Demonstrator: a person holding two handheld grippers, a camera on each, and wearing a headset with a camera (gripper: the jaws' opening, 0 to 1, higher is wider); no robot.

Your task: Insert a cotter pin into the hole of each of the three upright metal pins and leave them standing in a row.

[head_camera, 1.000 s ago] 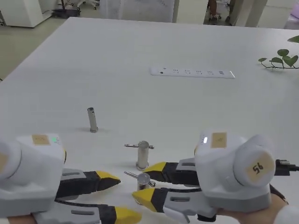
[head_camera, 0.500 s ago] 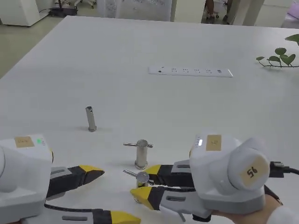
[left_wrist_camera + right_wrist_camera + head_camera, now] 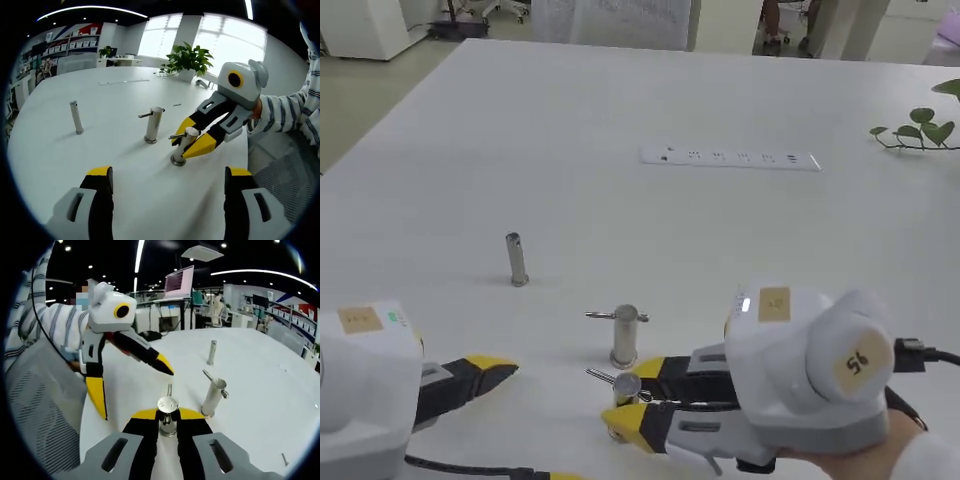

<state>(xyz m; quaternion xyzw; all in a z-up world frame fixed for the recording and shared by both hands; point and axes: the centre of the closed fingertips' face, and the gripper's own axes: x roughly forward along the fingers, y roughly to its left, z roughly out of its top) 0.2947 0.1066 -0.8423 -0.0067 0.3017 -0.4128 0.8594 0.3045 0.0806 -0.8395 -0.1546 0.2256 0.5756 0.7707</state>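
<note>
Three metal pins stand upright on the white bench point(image 3: 620, 120): the far pin point(image 3: 517, 258), the middle pin point(image 3: 625, 336) and the near pin point(image 3: 624, 391). They run in a slanting line in the head view. The far pin, with a hole showing near its top, is well apart from the other two, which stand just beside each other. One cotter pin point(image 3: 608, 315) crosses the top of the middle pin, and a second cotter pin point(image 3: 599, 375) sticks out of the near pin. The right tool point(image 3: 168, 416) has its jaws drawn narrow around the near pin (low on the shaft, in its own view). The left tool point(image 3: 168, 176) gapes wide, left of that pin and clear of it. A power strip point(image 3: 730, 157) lies farther back.
</note>
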